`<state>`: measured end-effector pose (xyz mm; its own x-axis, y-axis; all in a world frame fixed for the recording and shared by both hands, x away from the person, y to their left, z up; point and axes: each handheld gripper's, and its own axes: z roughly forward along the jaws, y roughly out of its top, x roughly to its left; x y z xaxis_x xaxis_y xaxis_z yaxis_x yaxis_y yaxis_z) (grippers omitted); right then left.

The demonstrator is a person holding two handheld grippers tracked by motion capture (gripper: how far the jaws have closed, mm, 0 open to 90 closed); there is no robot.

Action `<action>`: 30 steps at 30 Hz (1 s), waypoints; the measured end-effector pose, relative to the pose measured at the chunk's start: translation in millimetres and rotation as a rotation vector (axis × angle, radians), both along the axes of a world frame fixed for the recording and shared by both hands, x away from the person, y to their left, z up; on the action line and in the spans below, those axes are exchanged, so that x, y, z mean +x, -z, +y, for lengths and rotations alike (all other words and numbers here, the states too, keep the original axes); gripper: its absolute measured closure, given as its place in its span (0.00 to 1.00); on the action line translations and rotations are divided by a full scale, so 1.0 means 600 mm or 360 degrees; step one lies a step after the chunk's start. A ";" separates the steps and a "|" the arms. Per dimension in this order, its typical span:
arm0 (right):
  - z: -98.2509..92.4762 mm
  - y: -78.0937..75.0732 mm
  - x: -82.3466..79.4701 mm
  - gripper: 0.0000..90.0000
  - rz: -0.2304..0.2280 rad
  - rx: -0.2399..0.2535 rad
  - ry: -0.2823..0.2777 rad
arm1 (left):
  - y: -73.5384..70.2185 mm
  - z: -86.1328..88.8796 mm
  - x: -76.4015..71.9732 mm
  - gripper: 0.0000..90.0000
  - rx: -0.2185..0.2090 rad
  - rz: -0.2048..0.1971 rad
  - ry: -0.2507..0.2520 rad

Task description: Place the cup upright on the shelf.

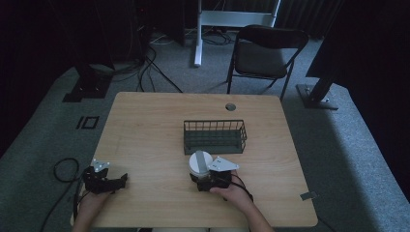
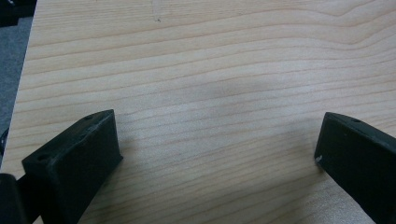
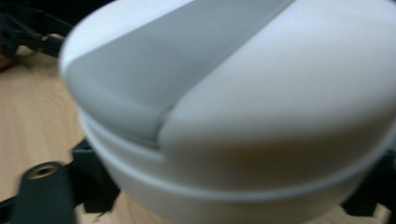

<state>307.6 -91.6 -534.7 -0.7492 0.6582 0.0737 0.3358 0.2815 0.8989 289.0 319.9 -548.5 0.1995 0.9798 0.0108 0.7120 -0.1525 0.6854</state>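
Note:
A white round container point(image 1: 199, 162) with a grey band across its lid stands on the wooden table point(image 1: 145, 125), just in front of a dark wire basket point(image 1: 214, 144). My right gripper point(image 1: 199, 175) is shut on the container from the near side. In the right gripper view the container point(image 3: 243, 107) looms close and blurred, with the black fingers point(image 3: 44, 196) low at either side of it. My left gripper point(image 1: 121, 181) rests near the table's left front edge. Its jaws stand wide open over bare wood point(image 2: 217, 149), with nothing between them.
The basket holds nothing that I can make out. A cable hole point(image 1: 230, 107) lies in the table behind it. Beyond the table stand a folding chair point(image 1: 263, 50) and dark stands. A cable loop point(image 1: 65, 169) lies on the floor at the left.

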 end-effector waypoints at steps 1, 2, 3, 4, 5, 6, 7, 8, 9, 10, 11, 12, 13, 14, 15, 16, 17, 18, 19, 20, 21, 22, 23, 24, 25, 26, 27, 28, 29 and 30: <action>0.000 0.000 0.000 0.16 0.0002 -0.0006 -0.0002 | 0.000 0.000 0.000 0.00 0.0000 0.0000 0.0000; 0.000 -0.001 0.000 0.17 0.0006 -0.0003 -0.0001 | 0.000 0.000 0.000 0.00 0.0000 0.0000 0.0000; 0.001 -0.001 0.000 0.17 0.0000 -0.0010 0.0002 | 0.000 0.000 0.000 0.00 0.0000 0.0000 0.0000; 0.001 -0.001 -0.001 0.19 -0.0005 -0.0022 0.0004 | 0.000 0.000 0.000 0.00 -0.0001 0.0000 -0.0001; 0.001 -0.002 -0.001 0.19 -0.0010 -0.0036 0.0005 | 0.000 0.000 0.000 0.00 0.0000 0.0000 0.0000; 0.001 -0.004 -0.002 0.19 -0.0009 -0.0044 0.0008 | 0.000 0.000 0.000 0.00 0.0000 0.0000 0.0000; 0.001 -0.005 -0.002 0.20 -0.0013 -0.0052 0.0012 | 0.000 0.000 0.000 0.00 0.0000 0.0000 0.0000; 0.001 -0.006 -0.003 0.20 -0.0019 -0.0059 0.0009 | 0.000 0.000 0.000 0.00 0.0000 0.0000 0.0000; 0.001 -0.007 -0.003 0.20 -0.0023 -0.0070 0.0005 | 0.000 0.000 0.000 0.00 0.0000 0.0000 0.0000; 0.001 -0.009 -0.003 0.20 -0.0014 -0.0068 0.0002 | 0.000 0.000 0.000 0.00 0.0000 0.0000 0.0000; 0.000 -0.009 -0.003 0.20 -0.0010 -0.0068 -0.0009 | 0.000 0.000 0.000 0.00 0.0000 0.0000 0.0000; 0.000 -0.010 -0.003 0.20 -0.0009 -0.0076 -0.0011 | 0.000 0.000 0.000 0.00 0.0000 0.0000 0.0000; 0.000 -0.010 -0.003 0.20 -0.0009 -0.0076 -0.0011 | 0.000 0.000 0.000 0.00 0.0000 0.0000 0.0000; 0.000 -0.011 -0.004 0.20 -0.0006 -0.0070 0.0002 | 0.000 0.000 0.000 0.00 0.0000 0.0000 0.0000; -0.001 -0.014 -0.003 0.20 0.0005 -0.0063 -0.0012 | 0.000 0.000 0.000 0.00 0.0000 0.0000 0.0000; -0.002 -0.016 -0.004 0.20 0.0000 -0.0059 -0.0005 | 0.000 0.000 0.000 0.00 0.0000 0.0000 0.0000; -0.002 -0.019 -0.004 0.20 0.0000 -0.0060 -0.0005 | 0.000 0.000 0.000 0.00 0.0000 0.0000 0.0000; -0.002 -0.022 -0.003 0.20 0.0001 -0.0064 -0.0013 | 0.000 0.000 0.000 0.00 0.0000 0.0000 0.0000; -0.003 -0.025 -0.003 0.20 -0.0004 -0.0056 -0.0007 | 0.000 0.000 0.000 0.00 0.0000 0.0001 0.0000; -0.004 -0.028 -0.003 0.20 0.0002 -0.0051 -0.0014 | 0.000 0.000 0.000 0.00 0.0000 0.0000 0.0000; -0.004 -0.030 -0.002 0.20 0.0003 -0.0052 -0.0016 | 0.000 0.000 0.000 0.00 0.0000 0.0000 0.0000; -0.005 -0.033 -0.002 0.20 -0.0003 -0.0051 -0.0014 | 0.000 0.000 0.000 0.00 0.0000 0.0000 0.0000; -0.005 -0.035 -0.001 0.20 -0.0007 -0.0055 -0.0025 | 0.000 0.000 0.000 0.00 -0.0001 0.0000 0.0000; -0.006 -0.038 -0.001 0.20 -0.0012 -0.0055 -0.0021 | 0.000 0.000 0.000 0.00 0.0000 0.0000 0.0000; -0.006 -0.040 -0.001 0.20 -0.0021 -0.0055 -0.0019 | 0.000 0.000 0.000 0.00 0.0000 0.0000 0.0000; -0.006 -0.043 0.000 0.20 -0.0021 -0.0060 -0.0025 | 0.000 0.000 0.000 0.00 -0.0002 -0.0001 -0.0002; -0.007 -0.046 0.001 0.20 -0.0028 -0.0056 -0.0020 | 0.000 0.000 0.000 0.00 -0.0002 -0.0001 -0.0002; -0.007 -0.048 0.002 0.20 -0.0033 -0.0050 -0.0023 | 0.000 0.000 0.000 0.00 -0.0002 -0.0001 -0.0002; -0.008 -0.051 0.002 0.20 -0.0037 -0.0058 -0.0032 | 0.000 0.000 0.000 0.00 -0.0002 0.0001 -0.0001; -0.007 -0.053 0.003 0.20 -0.0045 -0.0051 -0.0024 | 0.000 0.000 0.000 0.00 -0.0002 0.0001 -0.0002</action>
<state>309.3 -96.0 -502.7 -0.7607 0.6483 0.0314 0.3058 0.3153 0.8984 289.0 319.8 -548.4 0.1985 0.9801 0.0097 0.7127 -0.1511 0.6850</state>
